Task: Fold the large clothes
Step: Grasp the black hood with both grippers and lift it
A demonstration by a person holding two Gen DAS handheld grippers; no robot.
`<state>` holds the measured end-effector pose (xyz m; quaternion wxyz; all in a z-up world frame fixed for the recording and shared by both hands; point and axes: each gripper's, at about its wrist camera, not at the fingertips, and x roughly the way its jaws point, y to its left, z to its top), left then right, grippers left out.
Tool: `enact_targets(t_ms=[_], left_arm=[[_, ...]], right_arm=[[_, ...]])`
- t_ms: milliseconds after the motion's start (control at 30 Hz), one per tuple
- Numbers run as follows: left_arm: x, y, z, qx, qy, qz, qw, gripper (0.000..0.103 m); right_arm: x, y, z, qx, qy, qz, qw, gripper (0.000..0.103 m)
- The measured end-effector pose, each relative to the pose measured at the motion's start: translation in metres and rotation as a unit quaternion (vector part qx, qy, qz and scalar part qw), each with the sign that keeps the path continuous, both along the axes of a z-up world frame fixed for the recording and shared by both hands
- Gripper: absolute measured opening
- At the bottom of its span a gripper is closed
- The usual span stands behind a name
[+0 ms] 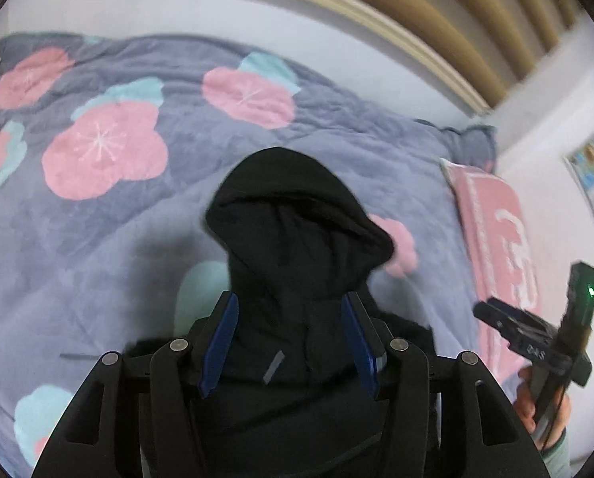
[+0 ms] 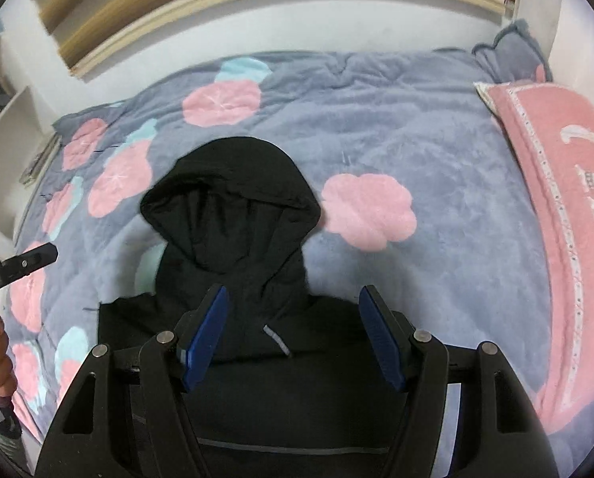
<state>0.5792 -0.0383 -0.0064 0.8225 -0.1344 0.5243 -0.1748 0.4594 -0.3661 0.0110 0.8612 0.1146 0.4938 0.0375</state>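
**Black hoodie flat on quilt, both grippers over it, neither gripping**

Left wrist view: The black hoodie (image 1: 293, 239) lies on the flowered grey quilt (image 1: 145, 207), hood pointing toward the wall and window frame. The left gripper (image 1: 291, 338) hangs above the hoodie's neck, blue pads (image 1: 221, 342) spread wide to either side of the collar, nothing pinched between them. A small grey tab (image 1: 273, 366) shows on the hoodie just below the hood. The right gripper (image 1: 536, 330) appears right of the hoodie, held in a hand (image 1: 536, 402). A pink pillow (image 1: 496, 239) lies beyond it.

Right wrist view: The right gripper (image 2: 293, 334) sits over the hoodie (image 2: 233, 219) at collar level, jaws parted, empty. The hoodie's body spreads under the frame; the hood rests on the quilt (image 2: 416, 139). The left gripper (image 2: 22, 263) enters left of the hoodie; its opening cannot be judged from here. The pillow (image 2: 555, 199) lies right of the hoodie.
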Motion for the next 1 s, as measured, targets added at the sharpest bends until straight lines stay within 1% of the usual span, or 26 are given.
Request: enact_targets(t_ms=[133,233,333,467,500,533,567,600,633,667,700,733,767,800,833,900,933,1000], left_arm=[[0.046,0.002,-0.050,0.000,0.032,0.034,0.9989,0.055],[0.077,0.007,-0.089,-0.024,0.051,0.064,0.9964,0.055],[0.096,0.008,-0.115,-0.040,0.052,0.076,0.9949,0.055],[0.116,0.001,-0.142,-0.037,0.059,0.074,0.9949,0.055],[0.121,-0.001,-0.148,-0.035,0.061,0.074,0.9948,0.055],[0.125,-0.003,-0.153,-0.033,0.061,0.075,0.9948,0.055],[0.129,-0.006,-0.158,-0.025,0.058,0.078,0.9950,0.051],[0.133,-0.008,-0.162,-0.016,0.049,0.078,0.9956,0.034],[0.137,-0.009,-0.164,-0.012,0.045,0.073,0.9962,0.005],[0.139,-0.006,-0.165,-0.012,0.045,0.072,0.9963,0.005],[0.136,0.004,-0.158,-0.040,0.034,0.076,0.9958,0.005],[0.134,0.012,-0.151,-0.062,0.026,0.075,0.9949,0.005],[0.126,0.023,-0.139,-0.092,0.011,0.069,0.9933,0.005],[0.115,0.032,-0.127,-0.111,-0.001,0.061,0.9919,0.005],[0.109,0.036,-0.121,-0.118,-0.006,0.055,0.9915,0.005],[0.093,0.044,-0.115,-0.135,-0.002,0.038,0.9901,0.005],[0.090,0.045,-0.120,-0.132,0.007,0.031,0.9907,0.006],[0.093,0.042,-0.146,-0.103,0.046,0.021,0.9934,0.006]], right_arm=[[0.043,-0.001,-0.037,0.007,0.027,0.005,1.000,0.070],[0.080,0.001,-0.069,0.004,0.042,0.012,0.999,0.070],[0.105,0.004,-0.092,0.009,0.046,0.017,0.999,0.070],[0.133,0.012,-0.121,0.010,0.058,0.022,0.998,0.070],[0.142,0.015,-0.129,0.009,0.063,0.024,0.998,0.069],[0.148,0.019,-0.136,0.007,0.068,0.023,0.997,0.058],[0.153,0.022,-0.142,0.004,0.071,0.024,0.997,0.046],[0.157,0.025,-0.146,-0.002,0.076,0.026,0.997,0.031],[0.161,0.028,-0.150,-0.023,0.078,0.021,0.996,0.014],[0.161,0.025,-0.149,-0.029,0.071,0.013,0.997,0.009],[0.160,0.017,-0.146,-0.016,0.062,0.005,0.998,0.007],[0.156,0.005,-0.139,0.010,0.051,-0.006,0.999,0.006],[0.152,-0.006,-0.133,0.039,0.042,-0.014,0.998,0.006],[0.146,-0.017,-0.126,0.068,0.027,-0.019,0.997,0.006],[0.137,-0.027,-0.116,0.096,0.008,-0.017,0.995,0.005],[0.127,-0.031,-0.107,0.105,-0.007,-0.007,0.994,0.005],[0.126,-0.029,-0.108,0.098,-0.010,-0.002,0.995,0.005],[0.128,-0.024,-0.119,0.080,-0.004,0.005,0.997,0.005]])
